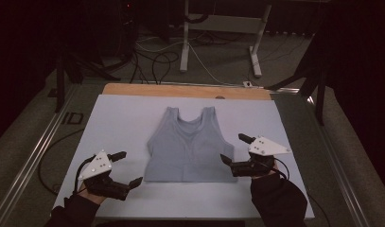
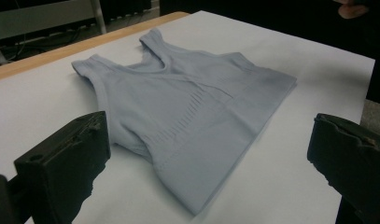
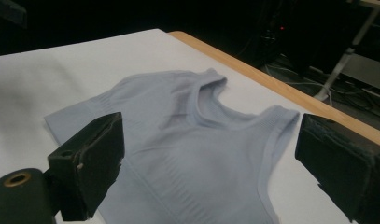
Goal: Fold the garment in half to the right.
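Note:
A pale grey-blue sleeveless top (image 1: pixel 190 146) lies flat in the middle of the white sheet (image 1: pixel 124 118), straps toward the far edge, hem toward me. My left gripper (image 1: pixel 126 168) sits near the front left, open, a short way left of the hem's corner. My right gripper (image 1: pixel 235 149) is open beside the top's right hem corner, its near jaw at the cloth's edge. In the left gripper view the top (image 2: pixel 192 112) lies ahead between the spread jaws. In the right gripper view the top (image 3: pixel 187 149) lies close under the wide-apart jaws.
The sheet covers a wooden table whose bare edge (image 1: pixel 185 90) shows at the back. Metal rails (image 1: pixel 34 151) run along both sides. Beyond stand a white desk frame (image 1: pixel 218 42) and loose cables (image 1: pixel 157 56) on the floor.

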Motion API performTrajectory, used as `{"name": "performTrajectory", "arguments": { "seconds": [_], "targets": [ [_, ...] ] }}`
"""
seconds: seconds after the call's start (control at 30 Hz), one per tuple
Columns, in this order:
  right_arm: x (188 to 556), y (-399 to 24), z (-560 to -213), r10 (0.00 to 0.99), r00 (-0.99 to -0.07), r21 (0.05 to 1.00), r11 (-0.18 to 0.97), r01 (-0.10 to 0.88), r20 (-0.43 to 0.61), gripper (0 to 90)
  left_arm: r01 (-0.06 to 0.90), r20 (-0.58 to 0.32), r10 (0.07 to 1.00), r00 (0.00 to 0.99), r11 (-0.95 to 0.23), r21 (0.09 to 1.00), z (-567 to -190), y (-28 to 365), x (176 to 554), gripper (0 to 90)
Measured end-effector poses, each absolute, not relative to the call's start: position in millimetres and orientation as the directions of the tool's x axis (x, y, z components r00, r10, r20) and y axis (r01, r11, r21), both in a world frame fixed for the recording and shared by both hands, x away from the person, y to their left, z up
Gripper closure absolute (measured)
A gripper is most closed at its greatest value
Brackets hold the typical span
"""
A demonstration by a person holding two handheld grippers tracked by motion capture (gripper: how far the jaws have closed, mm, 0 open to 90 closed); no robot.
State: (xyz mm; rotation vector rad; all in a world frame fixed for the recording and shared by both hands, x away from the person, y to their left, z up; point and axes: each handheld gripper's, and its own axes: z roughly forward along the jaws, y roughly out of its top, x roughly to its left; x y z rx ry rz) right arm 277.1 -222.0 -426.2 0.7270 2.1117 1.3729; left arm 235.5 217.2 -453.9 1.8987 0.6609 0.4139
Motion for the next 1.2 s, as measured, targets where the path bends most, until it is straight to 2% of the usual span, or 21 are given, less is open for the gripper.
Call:
{"name": "performTrajectory", "arguments": {
  "seconds": [0.4, 0.57, 0.73, 0.97, 1.2],
  "targets": [
    [298.5, -188.5, -416.5, 0.622, -0.769, 0.927, 0.359, 0.113, -0.147, 8.3, 0.251, 0.004, 0.601, 0.799, -0.339, 0.907, -445.0, 208.3, 242.3, 0.0],
    [310.7, -167.6, -412.6, 0.594, -0.791, 0.929, 0.358, 0.095, -0.148, 8.3, 0.273, -0.016, 0.6, 0.8, -0.34, 0.9, -448.9, 200.6, 246.6, 0.0],
    [325.8, -141.0, -412.1, 0.562, -0.812, 0.931, 0.359, 0.069, -0.157, 8.3, 0.303, -0.027, 0.63, 0.776, -0.335, 0.892, -453.8, 192.6, 253.8, 0.0],
    [339.9, -117.3, -411.4, 0.536, -0.832, 0.932, 0.357, 0.068, -0.144, 8.4, 0.273, 0.014, 0.653, 0.757, -0.336, 0.902, -457.8, 190.0, 257.3, 0.0],
    [353.8, -98.7, -413.5, 0.516, -0.847, 0.93, 0.36, 0.08, -0.127, 8.4, 0.325, -0.033, 0.655, 0.755, -0.33, 0.886, -470.9, 190.6, 263.2, 0.0]
  ]
}}
